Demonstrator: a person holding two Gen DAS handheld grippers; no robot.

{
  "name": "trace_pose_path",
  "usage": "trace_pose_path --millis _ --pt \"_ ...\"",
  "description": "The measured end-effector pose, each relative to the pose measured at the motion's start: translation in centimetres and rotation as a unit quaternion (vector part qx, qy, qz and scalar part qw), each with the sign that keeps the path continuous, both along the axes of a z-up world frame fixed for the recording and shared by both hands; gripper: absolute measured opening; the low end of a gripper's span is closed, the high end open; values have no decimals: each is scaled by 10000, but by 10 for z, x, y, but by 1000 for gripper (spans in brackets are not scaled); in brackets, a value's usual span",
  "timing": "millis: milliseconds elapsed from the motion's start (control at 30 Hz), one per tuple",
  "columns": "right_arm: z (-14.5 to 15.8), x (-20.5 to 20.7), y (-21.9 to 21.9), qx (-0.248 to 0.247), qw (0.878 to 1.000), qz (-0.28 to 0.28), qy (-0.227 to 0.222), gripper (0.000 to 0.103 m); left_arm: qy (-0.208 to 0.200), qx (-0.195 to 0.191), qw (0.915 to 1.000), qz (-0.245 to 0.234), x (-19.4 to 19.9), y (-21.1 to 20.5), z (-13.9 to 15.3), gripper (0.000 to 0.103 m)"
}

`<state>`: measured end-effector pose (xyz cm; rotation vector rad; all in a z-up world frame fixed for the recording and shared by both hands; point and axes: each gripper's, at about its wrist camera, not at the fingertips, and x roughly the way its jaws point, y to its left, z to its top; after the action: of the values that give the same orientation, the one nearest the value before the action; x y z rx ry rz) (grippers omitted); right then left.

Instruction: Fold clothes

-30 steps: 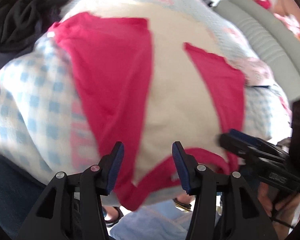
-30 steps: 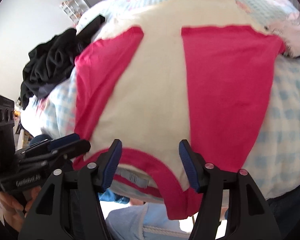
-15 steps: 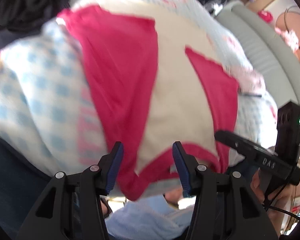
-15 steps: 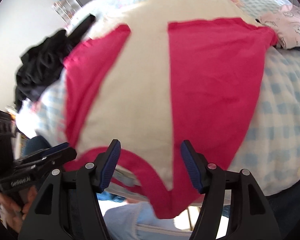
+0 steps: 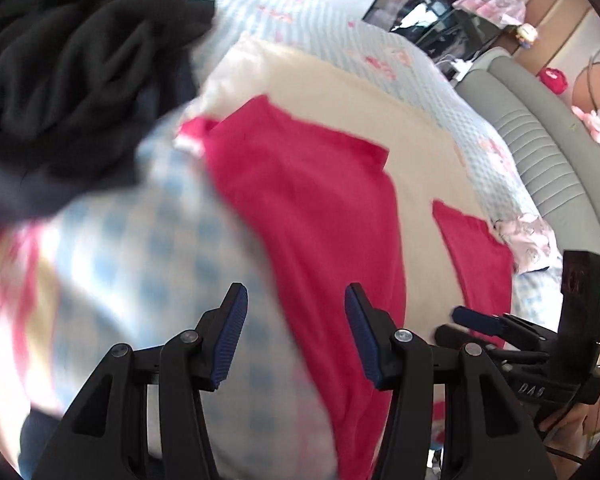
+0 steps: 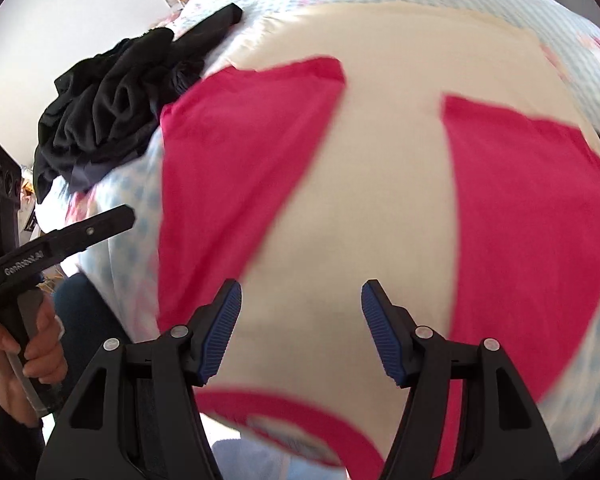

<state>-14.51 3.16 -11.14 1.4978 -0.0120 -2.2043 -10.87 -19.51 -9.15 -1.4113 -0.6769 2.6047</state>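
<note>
A cream T-shirt (image 6: 380,200) with red sleeves lies flat on the bed, its red collar (image 6: 300,404) nearest me. In the left wrist view my left gripper (image 5: 296,336) hangs open over the edge of the left red sleeve (image 5: 300,184) and the checked cover, nothing between its pads. My right gripper (image 6: 300,328) stands open above the cream body just behind the collar, holding nothing. Each gripper shows in the other's view: the right gripper (image 5: 466,328) low at the right, the left gripper (image 6: 116,220) at the left in a hand (image 6: 32,352).
A heap of black clothes (image 5: 72,80) (image 6: 100,108) sits on the bed's far left, close to the left sleeve. The blue checked bedspread (image 5: 140,240) runs under everything. A printed pillow (image 5: 528,236) and a grey padded headboard (image 5: 540,168) lie to the right.
Both grippers slid leftward over the shirt: the left from above the collar to the left sleeve's edge, the right from the collar's right side to the cream middle. Jaws stayed as they were.
</note>
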Motion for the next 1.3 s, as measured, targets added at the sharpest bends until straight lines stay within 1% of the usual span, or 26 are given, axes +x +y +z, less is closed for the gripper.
trace_pose_path --millis 67,133,167,200,233,267,300,433,533,567,633,667,700,767,800,833,867,900,967,1000,1033,1100,1167,1200,1267,1300 --pt "-2 -11 -18 -49 9998 164 30 64 61 34 9999 -119 -15 2 -3 53" --pt "-8 -18 -38 -91 9991 412 40 64 -176 -391 9991 -12 -27 3 -16 52" --pt "-14 -19 -46 87 9989 465 48 64 -294 -603 9977 42 -33 4 -23 52" --pt "-22 -19 -54 387 9981 474 57 63 -400 -768 9962 93 -38 4 -29 52" --pt "-31 -19 -57 643 9969 446 79 61 -450 -693 9965 133 -38 -3 -34 49" --pt "-36 -18 -53 711 9966 408 91 61 -485 -612 9968 172 -38 -9 -38 48" --pt "-37 -16 -46 677 9970 353 88 61 -454 -525 9974 194 -36 -14 -38 47" --pt "-34 -9 -13 1015 9948 8 64 57 -432 -752 9962 127 -37 -19 -25 47" --pt "-21 -17 -3 807 9967 -26 69 59 -66 -844 9963 151 -47 -26 -1 47" --pt "-14 -24 -3 753 9971 -25 139 60 68 -855 9962 139 -54 -29 7 47" --pt "-4 -47 -8 680 9972 -35 312 61 264 -1014 9944 103 -73 -32 19 47" --pt "1 -60 -11 648 9971 -41 402 61 335 -1045 9940 19 -88 -31 22 47" --pt "4 -72 -15 598 9972 -52 448 61 351 -977 9945 -153 -102 -28 23 45" --pt "6 -101 -26 420 9977 -37 522 61 354 -807 9941 -631 -125 -17 19 44" --pt "3 -115 -31 414 9976 -29 547 61 362 -731 9927 -893 -136 -11 16 42" --pt "0 -127 -36 466 9973 -23 562 61 320 -724 9915 -1031 -148 -5 10 42" --pt "-9 -143 -40 586 9971 -84 488 60 212 -740 9914 -1055 -157 -3 3 42" --pt "-18 -153 -40 662 9970 -166 365 60 96 -770 9915 -1044 -166 -2 -4 42" --pt "-33 -169 -33 669 9968 -417 108 59 -214 -957 9929 -679 -181 -17 -19 38" --pt "-36 -173 -28 654 9966 -489 115 59 -369 -1050 9925 -496 -188 -24 -27 22" --pt "-37 -175 -24 656 9962 -540 176 59 -490 -1100 9922 -313 -193 -32 -33 20" --pt "-35 -180 -13 820 9928 -793 356 59 -393 -800 9960 40 -191 -53 -32 21" --pt "-32 -186 -2 1020 9874 -1079 550 59 -281 -859 9955 290 -187 -58 -28 23" --pt "-30 -187 3 956 9870 -1150 591 59 -136 -813 9962 268 -185 -57 -25 24" --pt "-24 -186 2 332 9943 -874 506 59 316 -692 9968 243 -176 -50 -15 26" --pt "-24 -183 -4 262 9959 -712 494 59 548 -704 9958 217 -171 -45 -11 28"
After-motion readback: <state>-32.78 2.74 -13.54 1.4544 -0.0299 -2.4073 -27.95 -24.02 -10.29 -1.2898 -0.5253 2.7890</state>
